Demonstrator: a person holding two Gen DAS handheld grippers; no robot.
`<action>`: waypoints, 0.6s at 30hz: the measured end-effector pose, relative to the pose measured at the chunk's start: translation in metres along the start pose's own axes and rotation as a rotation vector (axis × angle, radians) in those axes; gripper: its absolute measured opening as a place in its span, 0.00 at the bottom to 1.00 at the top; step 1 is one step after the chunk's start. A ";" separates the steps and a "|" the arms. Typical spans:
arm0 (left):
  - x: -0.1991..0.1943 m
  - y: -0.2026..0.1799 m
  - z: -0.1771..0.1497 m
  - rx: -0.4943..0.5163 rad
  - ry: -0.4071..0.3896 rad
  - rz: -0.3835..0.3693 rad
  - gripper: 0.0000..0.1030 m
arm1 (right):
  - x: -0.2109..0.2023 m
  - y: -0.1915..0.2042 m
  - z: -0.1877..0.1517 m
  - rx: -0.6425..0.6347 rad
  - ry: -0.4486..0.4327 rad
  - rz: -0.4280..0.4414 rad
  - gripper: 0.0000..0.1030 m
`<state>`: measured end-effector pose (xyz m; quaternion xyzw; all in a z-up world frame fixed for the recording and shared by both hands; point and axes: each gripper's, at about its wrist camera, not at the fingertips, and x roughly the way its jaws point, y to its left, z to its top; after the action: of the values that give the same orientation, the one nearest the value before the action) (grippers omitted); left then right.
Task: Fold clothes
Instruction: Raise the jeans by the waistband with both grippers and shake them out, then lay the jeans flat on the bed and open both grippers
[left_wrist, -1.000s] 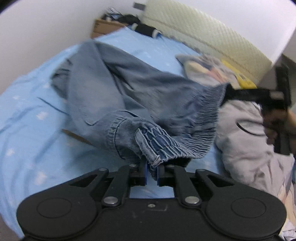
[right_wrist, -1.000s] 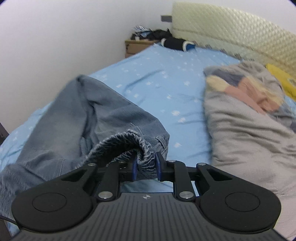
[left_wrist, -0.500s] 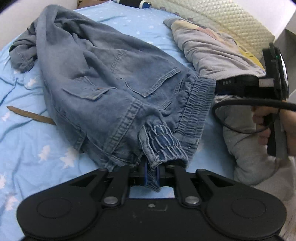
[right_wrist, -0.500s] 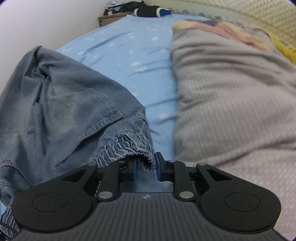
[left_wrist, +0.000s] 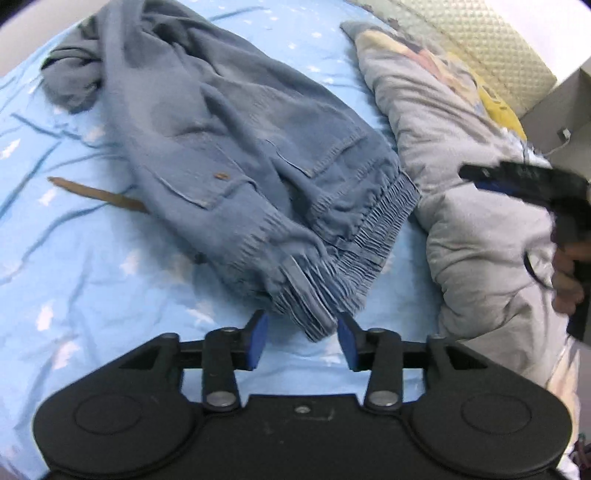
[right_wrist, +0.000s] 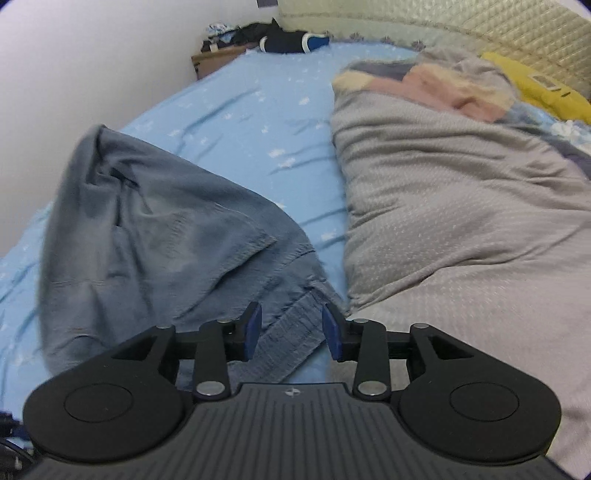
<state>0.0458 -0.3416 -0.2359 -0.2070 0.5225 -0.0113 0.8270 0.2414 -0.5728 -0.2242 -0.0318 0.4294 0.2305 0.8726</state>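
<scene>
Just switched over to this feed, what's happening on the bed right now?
A person with two handheld grippers is folding a pair of light blue denim trousers on the pale blue star-print bedsheet. Both the left gripper and the right gripper have open jaws, with the elastic waistband lying loose on the bed between them. A grey quilted duvet is heaped beside the trousers.

A bed in a star-print blue sheet (right_wrist: 236, 107) meets a quilted cream headboard (right_wrist: 461, 26) and white wall (right_wrist: 92, 55).
</scene>
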 end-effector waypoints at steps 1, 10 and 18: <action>-0.007 0.005 0.002 -0.007 -0.003 0.000 0.41 | -0.010 0.006 -0.001 -0.002 -0.006 0.000 0.37; -0.087 0.071 0.047 -0.081 -0.072 -0.058 0.43 | -0.075 0.087 -0.008 0.026 -0.054 -0.031 0.37; -0.145 0.123 0.100 -0.021 -0.112 -0.071 0.43 | -0.104 0.163 -0.014 0.078 -0.081 -0.049 0.37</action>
<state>0.0427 -0.1621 -0.1174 -0.2344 0.4681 -0.0234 0.8517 0.1067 -0.4700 -0.1307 0.0008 0.4016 0.1931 0.8952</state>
